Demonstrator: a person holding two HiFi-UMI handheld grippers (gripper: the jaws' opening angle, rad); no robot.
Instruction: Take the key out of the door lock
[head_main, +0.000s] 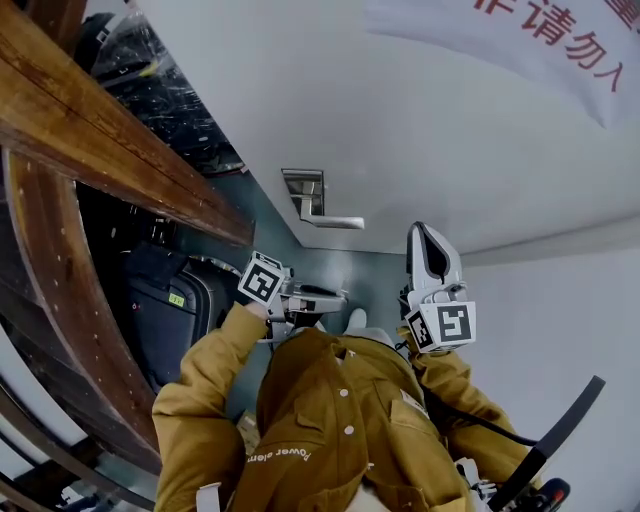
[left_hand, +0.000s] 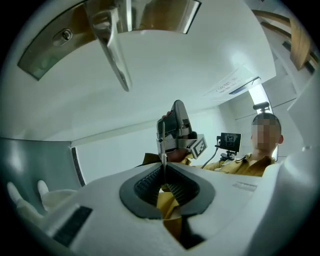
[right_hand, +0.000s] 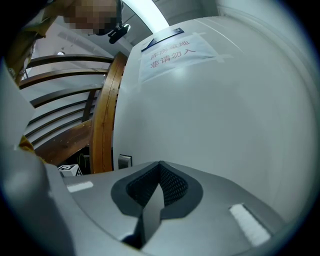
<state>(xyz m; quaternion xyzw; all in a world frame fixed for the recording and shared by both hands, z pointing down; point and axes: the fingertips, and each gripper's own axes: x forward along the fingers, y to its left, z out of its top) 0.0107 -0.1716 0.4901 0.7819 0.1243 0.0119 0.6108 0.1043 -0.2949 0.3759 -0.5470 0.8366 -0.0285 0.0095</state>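
Note:
A thin metal key (left_hand: 162, 142) stands edge-on between the pads of my left gripper (left_hand: 163, 172), which is shut on it. The key is out in the air, below the silver door handle (left_hand: 116, 55) and its lock plate (left_hand: 55, 47). From the head view, my left gripper (head_main: 318, 297) sits just under the handle (head_main: 322, 205) on the white door (head_main: 430, 130); the key is too small to make out there. My right gripper (head_main: 422, 236) is held upright to the right, near the door. Its jaws (right_hand: 160, 167) are shut with nothing between them.
A curved wooden rail (head_main: 100, 140) runs along the left, with a dark bag (head_main: 170, 300) beneath it. A paper sign (right_hand: 175, 52) with red print is taped high on the door. The person's mustard jacket (head_main: 330, 420) fills the lower middle.

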